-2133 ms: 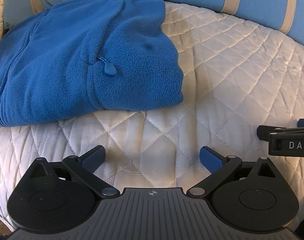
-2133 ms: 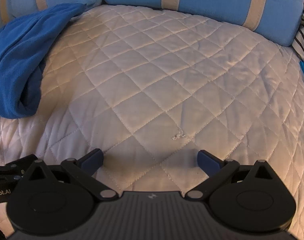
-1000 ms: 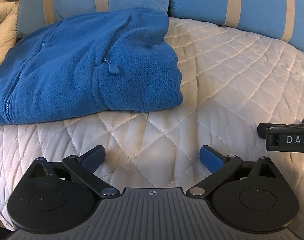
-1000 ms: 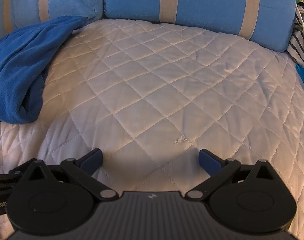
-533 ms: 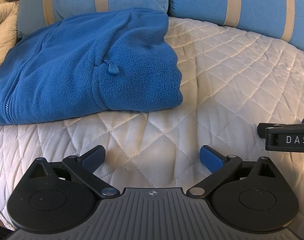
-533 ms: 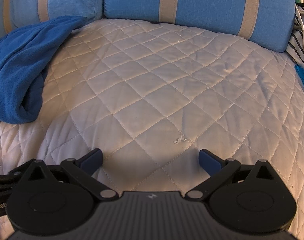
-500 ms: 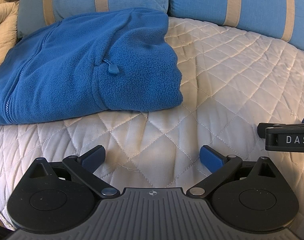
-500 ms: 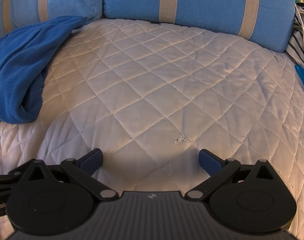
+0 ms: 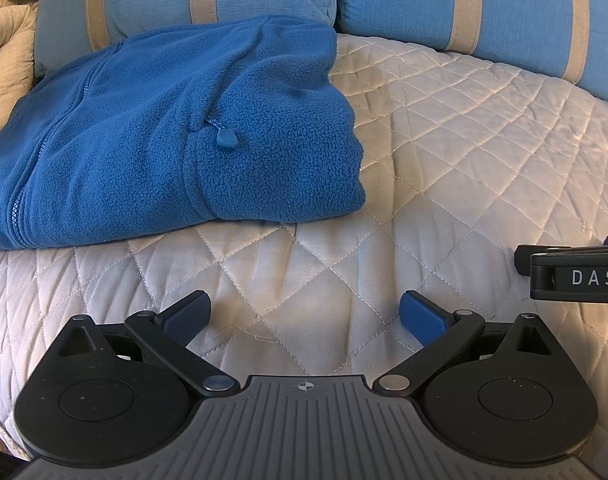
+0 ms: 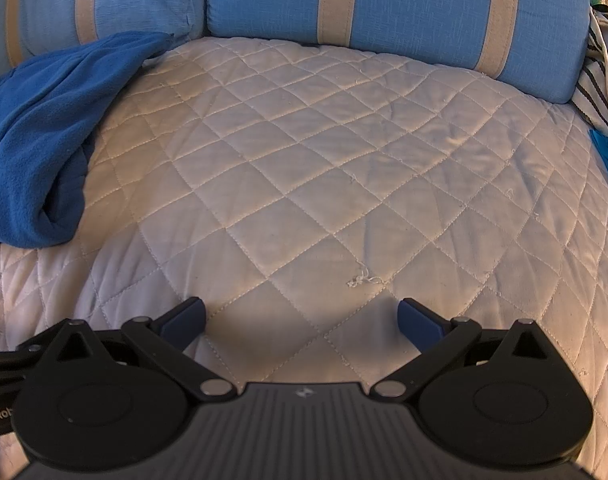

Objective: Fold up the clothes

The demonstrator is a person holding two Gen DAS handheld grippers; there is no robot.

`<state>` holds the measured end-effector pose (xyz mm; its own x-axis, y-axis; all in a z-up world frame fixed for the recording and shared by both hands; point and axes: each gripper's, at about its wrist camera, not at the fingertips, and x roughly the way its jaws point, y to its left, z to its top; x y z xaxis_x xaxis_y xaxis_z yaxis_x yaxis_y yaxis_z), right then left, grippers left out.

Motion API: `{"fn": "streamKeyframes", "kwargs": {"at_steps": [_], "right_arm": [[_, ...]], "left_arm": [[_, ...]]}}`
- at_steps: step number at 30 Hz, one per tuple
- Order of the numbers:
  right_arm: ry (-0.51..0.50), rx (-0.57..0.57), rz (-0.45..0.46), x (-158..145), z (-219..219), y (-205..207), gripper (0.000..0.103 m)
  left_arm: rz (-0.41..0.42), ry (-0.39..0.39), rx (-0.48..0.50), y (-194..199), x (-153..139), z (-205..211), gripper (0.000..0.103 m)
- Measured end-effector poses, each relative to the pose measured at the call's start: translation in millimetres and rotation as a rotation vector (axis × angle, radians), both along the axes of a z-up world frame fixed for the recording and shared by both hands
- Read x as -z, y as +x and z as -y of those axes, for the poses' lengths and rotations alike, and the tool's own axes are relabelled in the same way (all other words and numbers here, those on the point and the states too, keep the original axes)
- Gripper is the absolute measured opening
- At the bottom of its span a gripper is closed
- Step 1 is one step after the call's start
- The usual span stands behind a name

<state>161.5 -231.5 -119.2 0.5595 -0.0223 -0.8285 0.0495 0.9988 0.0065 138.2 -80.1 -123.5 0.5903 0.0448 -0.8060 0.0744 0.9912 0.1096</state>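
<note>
Fleece (image 9: 152, 136) folded, ahead-left of left tool (image 9: 304, 316)

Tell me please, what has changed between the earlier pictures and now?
Only the view shifted a little: about two seconds ago the left gripper sat closer to the folded blue fleece jacket, then drew back slightly; likewise the right gripper. Nothing was taken hold of or let go. The jacket stayed folded on the quilted cover, and both grippers stayed open and empty.
</note>
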Motion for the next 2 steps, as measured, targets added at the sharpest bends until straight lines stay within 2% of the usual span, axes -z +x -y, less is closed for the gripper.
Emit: {"fn": "streamKeyframes", "kwargs": {"at_steps": [2], "right_arm": [[0.0, 0.0, 0.0, -0.1, 0.0, -0.2, 0.102]], "left_arm": [[0.0, -0.001, 0.0, 0.0, 0.1, -0.3, 0.103]]}}
